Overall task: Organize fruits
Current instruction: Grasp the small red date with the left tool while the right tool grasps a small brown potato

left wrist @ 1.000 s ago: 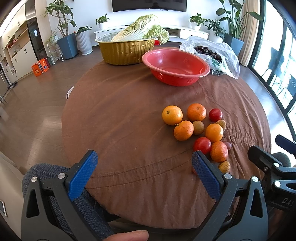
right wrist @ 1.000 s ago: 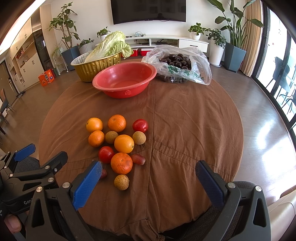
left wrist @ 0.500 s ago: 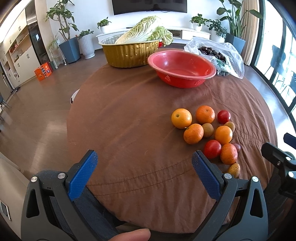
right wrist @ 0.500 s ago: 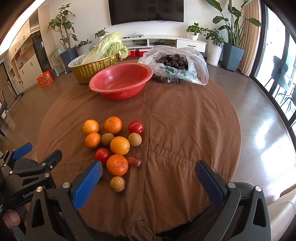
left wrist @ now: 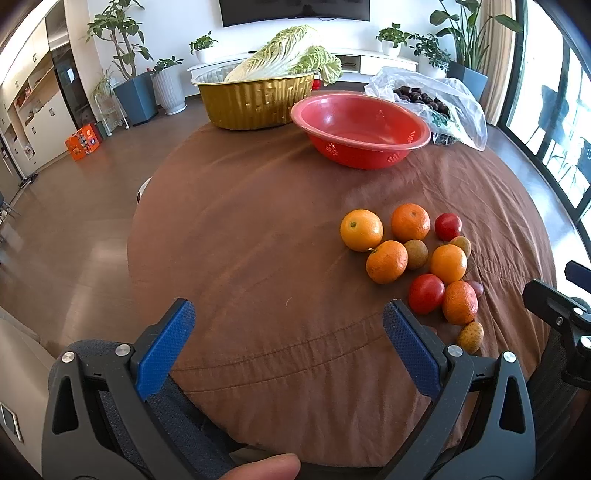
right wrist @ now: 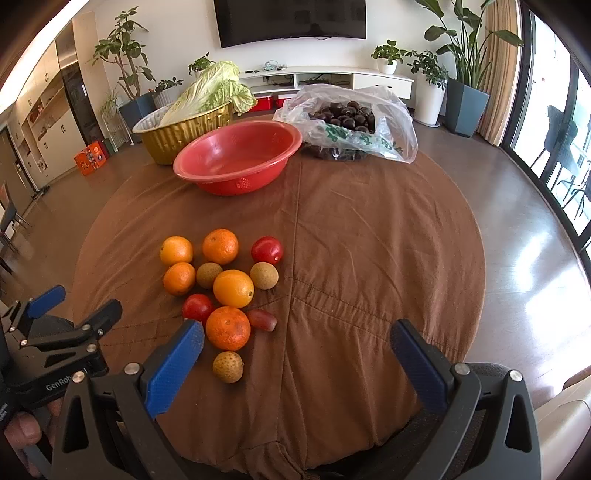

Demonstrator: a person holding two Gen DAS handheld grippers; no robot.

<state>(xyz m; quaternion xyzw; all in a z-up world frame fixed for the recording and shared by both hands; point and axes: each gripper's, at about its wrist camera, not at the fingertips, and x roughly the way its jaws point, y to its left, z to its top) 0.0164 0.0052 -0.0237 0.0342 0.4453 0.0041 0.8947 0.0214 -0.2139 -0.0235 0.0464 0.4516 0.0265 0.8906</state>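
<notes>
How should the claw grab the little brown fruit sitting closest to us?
Take the small brown fruit across its round middle, coming straight down from above with the right gripper. It sits just apart from the orange, so put the fingers on its left and right sides.

Oranges (right wrist: pixel 233 288), red tomatoes (right wrist: pixel 267 250) and small brown longans (right wrist: pixel 228 366) lie clustered on the brown cloth

We look across a living room with a glossy brown wood floor (right wrist: pixel 517 206). A dark television (right wrist: pixel 291 16) hangs on the white wall at top centre, above a low white media console (right wrist: pixel 332 75). Potted plants (right wrist: pixel 467 85) line the wall. Daylight enters through floor-to-ceiling windows (right wrist: pixel 561 140) at right; cream cabinets (right wrist: pixel 40 122) stand at left.
</notes>
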